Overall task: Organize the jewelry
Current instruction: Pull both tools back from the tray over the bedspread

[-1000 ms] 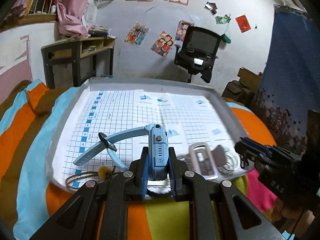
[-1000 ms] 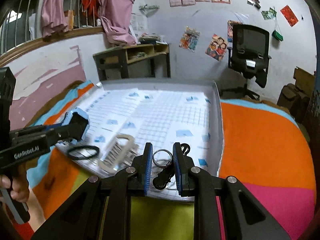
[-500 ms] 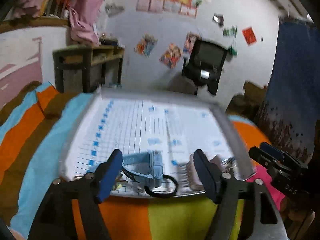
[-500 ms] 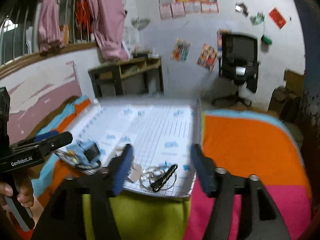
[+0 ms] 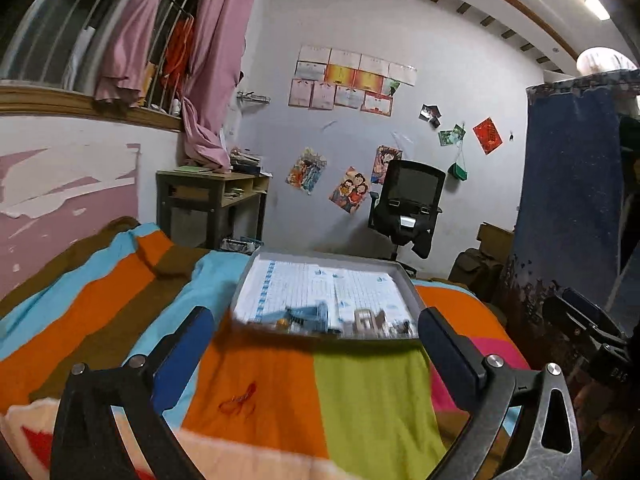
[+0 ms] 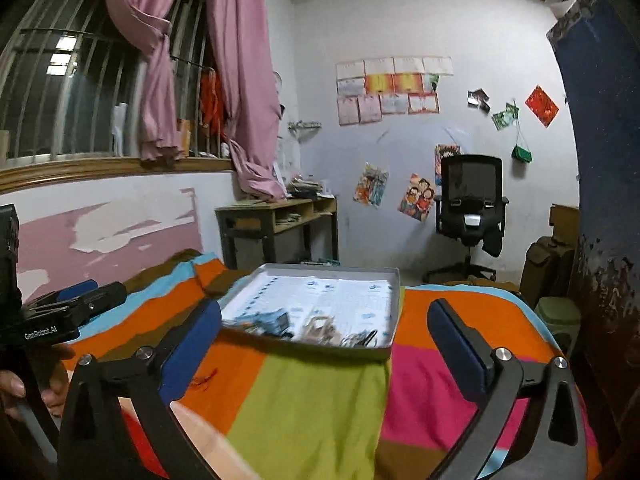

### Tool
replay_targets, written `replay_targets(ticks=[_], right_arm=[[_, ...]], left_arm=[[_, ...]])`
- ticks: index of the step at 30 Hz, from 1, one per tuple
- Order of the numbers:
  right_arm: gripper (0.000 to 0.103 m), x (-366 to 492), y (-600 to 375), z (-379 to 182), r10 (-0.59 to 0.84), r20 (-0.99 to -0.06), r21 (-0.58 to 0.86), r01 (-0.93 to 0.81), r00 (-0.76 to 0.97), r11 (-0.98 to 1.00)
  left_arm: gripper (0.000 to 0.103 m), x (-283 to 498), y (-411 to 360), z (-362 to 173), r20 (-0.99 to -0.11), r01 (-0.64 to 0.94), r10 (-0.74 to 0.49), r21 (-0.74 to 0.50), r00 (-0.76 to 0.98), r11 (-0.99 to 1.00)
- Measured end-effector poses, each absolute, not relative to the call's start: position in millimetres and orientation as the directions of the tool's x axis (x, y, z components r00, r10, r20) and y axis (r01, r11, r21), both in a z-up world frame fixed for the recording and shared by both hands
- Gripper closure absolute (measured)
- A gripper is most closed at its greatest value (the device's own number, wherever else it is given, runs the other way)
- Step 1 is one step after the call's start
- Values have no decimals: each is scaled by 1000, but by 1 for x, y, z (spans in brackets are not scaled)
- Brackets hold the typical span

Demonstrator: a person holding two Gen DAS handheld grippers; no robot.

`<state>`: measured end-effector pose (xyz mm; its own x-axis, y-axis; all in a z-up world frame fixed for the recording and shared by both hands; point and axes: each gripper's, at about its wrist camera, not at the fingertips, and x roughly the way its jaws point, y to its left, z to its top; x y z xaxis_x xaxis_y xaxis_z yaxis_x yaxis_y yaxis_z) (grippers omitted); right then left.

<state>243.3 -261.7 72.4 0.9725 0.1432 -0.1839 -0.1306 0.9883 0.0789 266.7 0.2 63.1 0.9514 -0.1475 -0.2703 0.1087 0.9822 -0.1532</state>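
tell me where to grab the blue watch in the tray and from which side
The blue watch lies flat near the front rim of the tray, toward its left side. It is blurred, so this is a guess: take its thicker case body rather than the thin strap, coming from above the near rim with the left hand-held gripper, now wide open; the low wall would block a level approach.

Both tools — left (image 5: 312, 340), right (image 6: 326, 328) — released, spread wide, withdrawn from tray (image 5: 404, 280).
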Motion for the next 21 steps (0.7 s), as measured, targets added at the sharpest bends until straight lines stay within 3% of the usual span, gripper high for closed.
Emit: replay_targets(ticks=[9,21], right_arm=[[1,146,-244,34,139,-259,110,-113,956,987],[1,92,-246,-17,132,-368,144,-83,920,986]], left_arm=[[0,167,15,29,-361,83,-124,-127,924,988],[0,126,21,-13,-486,39,-110,-153,867,987]])
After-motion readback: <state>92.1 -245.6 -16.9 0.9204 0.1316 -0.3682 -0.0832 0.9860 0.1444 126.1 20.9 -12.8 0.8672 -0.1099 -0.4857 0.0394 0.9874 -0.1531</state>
